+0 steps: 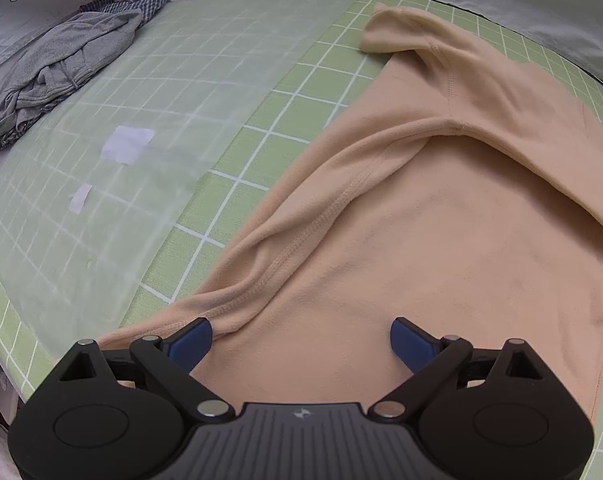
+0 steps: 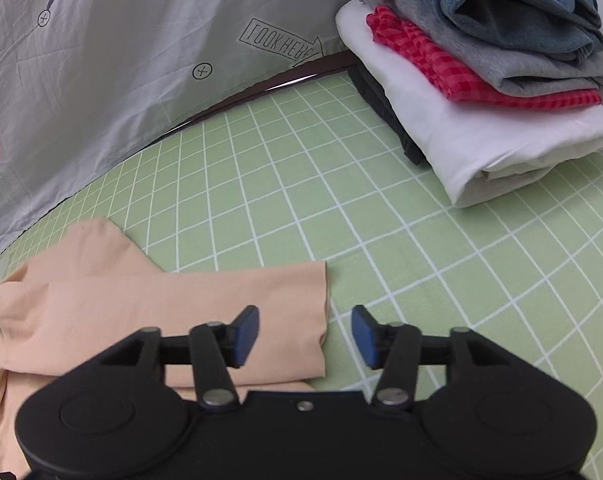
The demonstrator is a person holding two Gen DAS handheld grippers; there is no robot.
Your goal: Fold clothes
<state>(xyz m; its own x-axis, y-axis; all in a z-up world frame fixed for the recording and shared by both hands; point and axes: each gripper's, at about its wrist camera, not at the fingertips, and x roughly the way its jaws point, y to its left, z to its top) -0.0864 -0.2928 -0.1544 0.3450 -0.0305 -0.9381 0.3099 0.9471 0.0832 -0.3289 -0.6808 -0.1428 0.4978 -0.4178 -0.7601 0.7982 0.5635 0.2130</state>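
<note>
A peach long-sleeved top [image 1: 441, 232] lies spread on the green grid mat [image 1: 297, 96]. One sleeve runs down its left side toward my left gripper [image 1: 301, 338], which hovers wide open over the fabric with nothing between its blue pads. In the right wrist view the same top [image 2: 101, 300] shows a sleeve folded across, its cuff end [image 2: 313, 312] lying below my right gripper [image 2: 304, 334]. That gripper is open, its pads apart above the cuff edge and the mat [image 2: 301, 184], gripping nothing.
A crumpled grey garment [image 1: 57, 68] with checked cloth lies at the mat's far left by a translucent sheet [image 1: 161, 120]. A stack of folded clothes [image 2: 481, 80] sits at the right. A grey printed bedsheet [image 2: 121, 60] borders the mat.
</note>
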